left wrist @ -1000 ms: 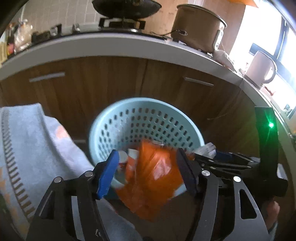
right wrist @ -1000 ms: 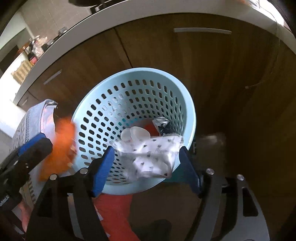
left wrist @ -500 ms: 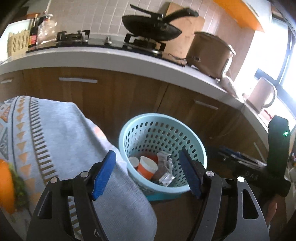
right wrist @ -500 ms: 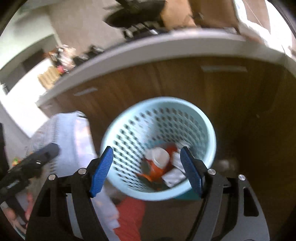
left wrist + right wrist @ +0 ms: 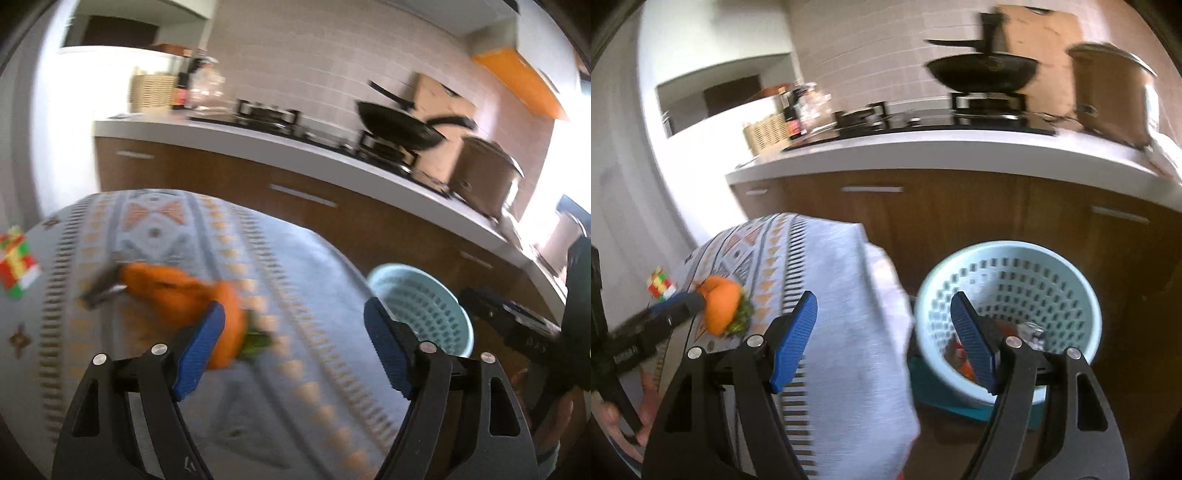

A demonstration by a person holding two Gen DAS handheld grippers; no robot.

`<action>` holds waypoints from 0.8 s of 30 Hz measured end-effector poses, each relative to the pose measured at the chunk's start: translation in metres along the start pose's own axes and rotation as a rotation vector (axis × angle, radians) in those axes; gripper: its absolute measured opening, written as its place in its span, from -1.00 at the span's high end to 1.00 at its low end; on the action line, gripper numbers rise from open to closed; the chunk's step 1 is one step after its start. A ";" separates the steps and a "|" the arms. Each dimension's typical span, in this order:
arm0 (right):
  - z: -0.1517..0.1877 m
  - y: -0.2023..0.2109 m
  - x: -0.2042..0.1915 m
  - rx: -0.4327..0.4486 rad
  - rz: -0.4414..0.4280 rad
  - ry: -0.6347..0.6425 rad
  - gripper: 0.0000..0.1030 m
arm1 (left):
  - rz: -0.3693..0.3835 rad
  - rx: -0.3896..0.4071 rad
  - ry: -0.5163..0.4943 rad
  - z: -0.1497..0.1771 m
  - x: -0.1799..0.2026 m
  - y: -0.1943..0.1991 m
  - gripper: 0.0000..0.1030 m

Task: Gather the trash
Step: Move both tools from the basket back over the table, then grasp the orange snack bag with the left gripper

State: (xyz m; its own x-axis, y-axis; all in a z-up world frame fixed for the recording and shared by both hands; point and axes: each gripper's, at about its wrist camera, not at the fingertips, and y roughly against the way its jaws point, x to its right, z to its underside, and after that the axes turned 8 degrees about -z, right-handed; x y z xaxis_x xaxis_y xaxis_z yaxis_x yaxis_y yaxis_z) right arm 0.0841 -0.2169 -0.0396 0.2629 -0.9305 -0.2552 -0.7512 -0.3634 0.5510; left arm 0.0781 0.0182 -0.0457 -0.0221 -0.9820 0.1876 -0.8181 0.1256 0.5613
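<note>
Both grippers, left point(image 5: 293, 345) and right point(image 5: 882, 339), gape empty over the cloth point(image 5: 177, 236); best approach the orange peel point(image 5: 177, 291) low, straddle it; then carry to the basket point(image 5: 1008, 284).

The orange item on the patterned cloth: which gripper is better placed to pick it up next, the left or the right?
Probably the left. The left gripper is open, and the orange item lies right at its fingertips. The right gripper is open too, but faces the cloth edge beside the blue basket.
</note>
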 end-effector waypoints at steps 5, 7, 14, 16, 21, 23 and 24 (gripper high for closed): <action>0.005 -0.016 -0.045 -0.004 -0.041 0.078 -0.37 | -0.021 -0.001 0.080 -0.007 -0.049 0.008 -0.23; 0.009 -0.023 -0.057 -0.020 -0.047 0.098 -0.35 | -0.009 -0.014 0.142 -0.009 -0.071 0.006 -0.23; 0.019 -0.039 -0.078 -0.034 -0.027 0.135 -0.04 | 0.079 -0.133 0.249 -0.006 -0.104 -0.034 -0.23; 0.019 -0.040 -0.077 -0.037 -0.034 0.129 -0.04 | 0.088 -0.151 0.263 -0.005 -0.103 -0.041 -0.24; 0.020 -0.039 -0.078 -0.046 -0.051 0.132 -0.04 | 0.093 -0.212 0.384 -0.005 -0.112 -0.068 -0.34; 0.021 -0.040 -0.079 -0.052 -0.046 0.136 -0.05 | 0.117 -0.227 0.410 -0.002 -0.116 -0.073 -0.18; 0.022 -0.042 -0.079 -0.056 -0.047 0.136 -0.05 | 0.134 -0.232 0.409 -0.001 -0.115 -0.073 0.05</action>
State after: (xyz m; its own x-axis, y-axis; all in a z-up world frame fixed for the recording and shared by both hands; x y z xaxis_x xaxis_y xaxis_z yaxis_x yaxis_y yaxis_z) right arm 0.0811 -0.1269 -0.0599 0.3797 -0.9086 -0.1741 -0.7022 -0.4056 0.5852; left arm 0.1409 0.1220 -0.1080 0.1466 -0.8250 0.5457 -0.6731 0.3211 0.6662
